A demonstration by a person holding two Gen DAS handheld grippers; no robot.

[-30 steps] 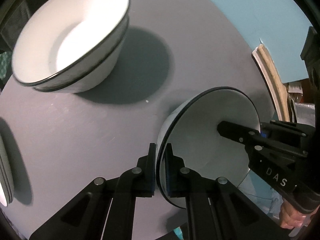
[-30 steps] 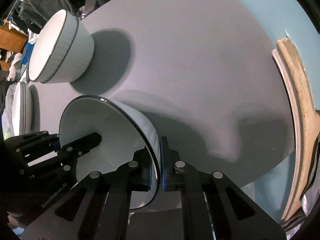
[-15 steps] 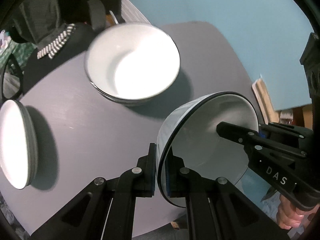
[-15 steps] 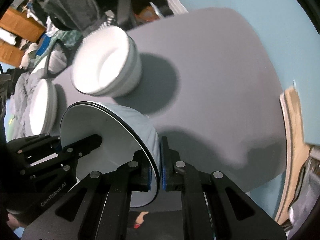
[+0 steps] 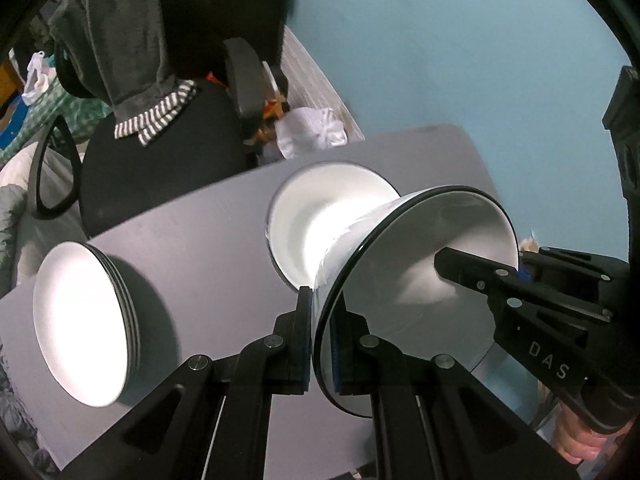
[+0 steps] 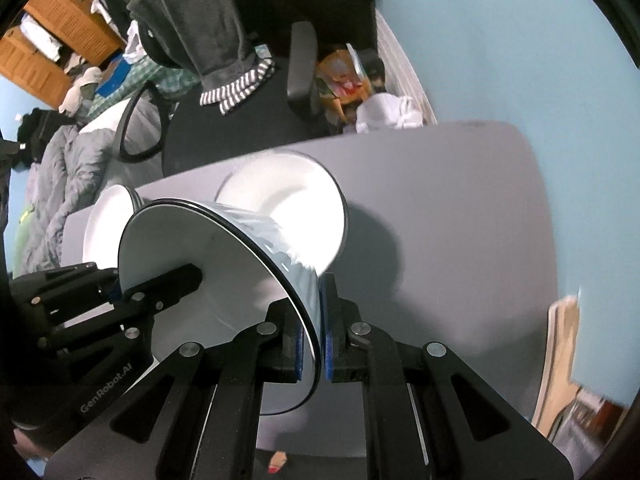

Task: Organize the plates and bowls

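Note:
A white bowl with a dark rim [image 5: 404, 300] hangs in the air above the grey table [image 5: 208, 240], held by both grippers. My left gripper [image 5: 322, 344] is shut on its near rim; my right gripper [image 5: 516, 272] pinches the opposite rim. In the right wrist view the held bowl [image 6: 224, 280] sits between my right gripper [image 6: 318, 344] and my left gripper [image 6: 120, 284]. Just beyond and below it stands a stack of white bowls [image 5: 320, 216] [image 6: 288, 208]. A stack of white plates [image 5: 80, 328] [image 6: 108, 220] lies at the table's left.
A black office chair [image 5: 160, 148] draped with a grey garment stands behind the table's far edge. A white bag [image 5: 312, 132] and clutter lie on the floor by the blue wall. A wooden board [image 6: 564, 360] leans at the right of the table.
Both grippers have risen with the bowl between them and carried it toward the bowl stack, which now lies right behind the held bowl. The plate stack has come fully into view.

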